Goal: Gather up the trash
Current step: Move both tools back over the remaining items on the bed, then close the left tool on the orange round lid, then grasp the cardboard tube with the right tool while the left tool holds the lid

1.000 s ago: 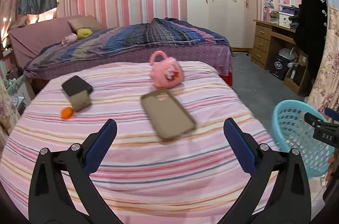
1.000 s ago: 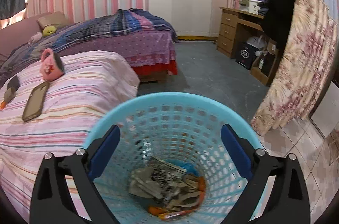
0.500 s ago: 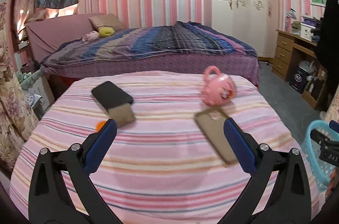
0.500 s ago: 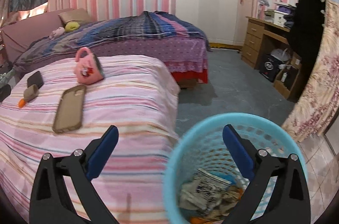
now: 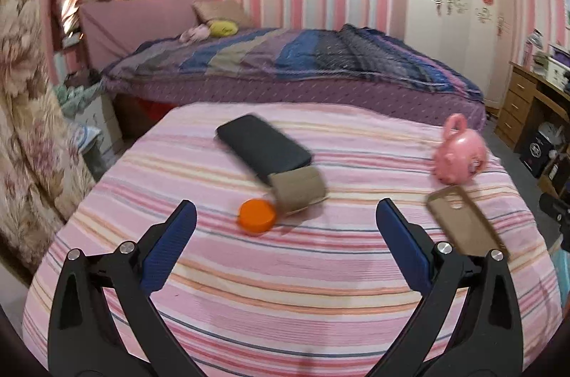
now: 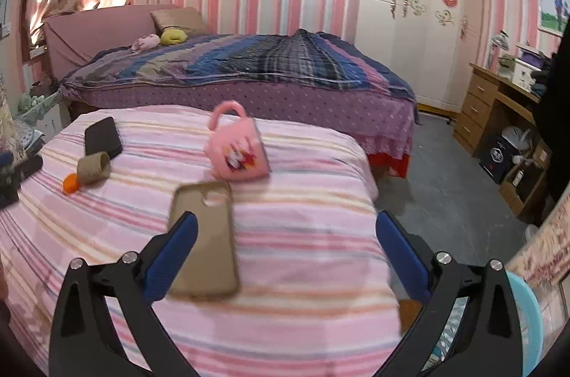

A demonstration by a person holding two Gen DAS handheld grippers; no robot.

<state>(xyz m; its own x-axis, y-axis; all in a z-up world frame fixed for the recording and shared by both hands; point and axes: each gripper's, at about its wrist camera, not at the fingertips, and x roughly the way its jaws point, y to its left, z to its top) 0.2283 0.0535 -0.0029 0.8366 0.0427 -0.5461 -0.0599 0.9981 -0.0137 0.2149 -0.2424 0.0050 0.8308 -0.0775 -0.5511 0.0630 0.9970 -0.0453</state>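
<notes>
Since a second ago the left gripper (image 5: 285, 216) has been swung from the phone case (image 5: 463, 223) toward the orange cap (image 5: 257, 215) and cardboard tube (image 5: 297, 190), fingers spread and empty. The right gripper (image 6: 285, 231), likewise spread, has been lifted off the blue basket (image 6: 527, 316) (now cut off at the corner). Both are blurred above the striped bed (image 5: 320, 288).

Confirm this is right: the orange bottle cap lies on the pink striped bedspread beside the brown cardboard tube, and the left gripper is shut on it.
Not quite. The orange bottle cap does lie on the pink striped bedspread beside the brown cardboard tube, but the left gripper is open and holds nothing; the left wrist view shows its fingers spread wide, short of the cap.
</notes>
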